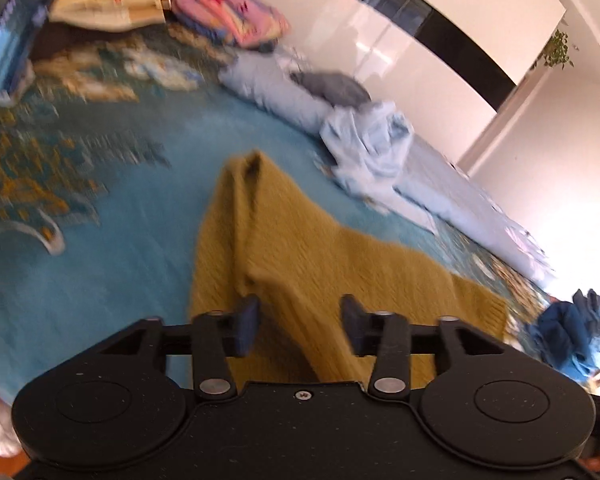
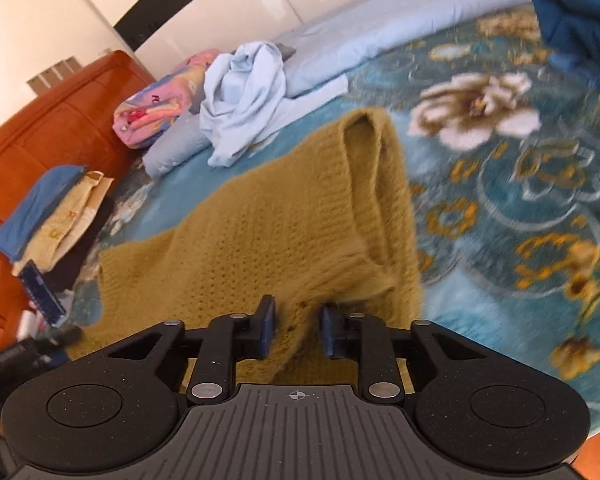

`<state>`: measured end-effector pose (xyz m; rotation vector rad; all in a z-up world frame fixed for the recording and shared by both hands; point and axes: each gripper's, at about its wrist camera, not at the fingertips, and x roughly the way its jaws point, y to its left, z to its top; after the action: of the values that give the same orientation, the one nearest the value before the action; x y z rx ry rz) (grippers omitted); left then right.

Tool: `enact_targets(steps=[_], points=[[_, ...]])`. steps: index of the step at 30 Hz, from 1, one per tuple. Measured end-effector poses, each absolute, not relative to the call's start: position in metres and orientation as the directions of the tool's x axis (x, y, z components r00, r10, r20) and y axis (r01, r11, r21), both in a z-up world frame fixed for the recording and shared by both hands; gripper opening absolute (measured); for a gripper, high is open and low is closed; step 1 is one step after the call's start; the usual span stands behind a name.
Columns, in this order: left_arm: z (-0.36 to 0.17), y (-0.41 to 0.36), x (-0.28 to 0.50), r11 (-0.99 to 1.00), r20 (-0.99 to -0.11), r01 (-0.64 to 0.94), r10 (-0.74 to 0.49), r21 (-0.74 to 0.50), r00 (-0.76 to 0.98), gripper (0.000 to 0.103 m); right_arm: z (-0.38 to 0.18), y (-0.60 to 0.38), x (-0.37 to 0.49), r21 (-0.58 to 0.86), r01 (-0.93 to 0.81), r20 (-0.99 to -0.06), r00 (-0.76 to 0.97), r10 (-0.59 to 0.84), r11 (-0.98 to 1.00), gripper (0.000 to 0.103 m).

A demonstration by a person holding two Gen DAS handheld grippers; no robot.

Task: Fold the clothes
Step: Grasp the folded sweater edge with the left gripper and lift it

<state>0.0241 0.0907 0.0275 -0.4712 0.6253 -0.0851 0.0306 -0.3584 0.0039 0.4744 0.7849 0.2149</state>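
On bed, both grippers part-open w/ sweater between.

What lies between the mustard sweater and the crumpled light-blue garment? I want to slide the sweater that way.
Only bare blue floral bedspread separates the mustard sweater from the light-blue garment, clearest in the right wrist view.

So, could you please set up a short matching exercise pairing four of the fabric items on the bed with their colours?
Items:
1. knitted sweater
2. crumpled shirt
3. rolled bundle
4. bunched garment

Colours:
A. dark blue
B. mustard yellow
C. pink with a print
D. pale blue

Pairs: 1-B, 2-D, 3-C, 4-A
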Motion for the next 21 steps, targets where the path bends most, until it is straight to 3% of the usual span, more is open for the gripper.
enact_targets(steps=[5,6,8,11,17,21], points=[[0.011,0.113,0.05,0.903,-0.591,-0.113,-0.173,-0.415,0.788,0.053,0.007,-0.38,0.045,0.452,0.057,-0.643,0.712,0.281,0.89,0.045],[0.008,0.114,0.057,0.9,-0.601,-0.115,-0.18,-0.419,0.779,0.054,0.005,-0.384,0.053,0.456,0.072,-0.646,0.713,0.273,0.887,0.063],[0.002,0.116,0.071,0.899,-0.615,-0.107,-0.199,-0.424,0.763,0.059,-0.001,-0.392,0.07,0.488,0.093,-0.636,0.719,0.28,0.868,0.087],[-0.007,0.115,0.09,0.895,-0.633,-0.082,-0.242,-0.438,0.735,0.06,-0.014,-0.4,0.096,0.535,0.121,-0.628,0.719,0.298,0.836,0.087],[-0.013,0.107,0.112,0.911,-0.624,-0.024,-0.262,-0.411,0.736,0.075,-0.033,-0.403,0.135,0.517,0.129,-0.659,0.691,0.297,0.846,0.088],[-0.015,0.105,0.123,0.909,-0.616,-0.012,-0.273,-0.417,0.739,0.073,-0.034,-0.399,0.146,0.54,0.072,-0.639,0.684,0.352,0.839,0.083]])
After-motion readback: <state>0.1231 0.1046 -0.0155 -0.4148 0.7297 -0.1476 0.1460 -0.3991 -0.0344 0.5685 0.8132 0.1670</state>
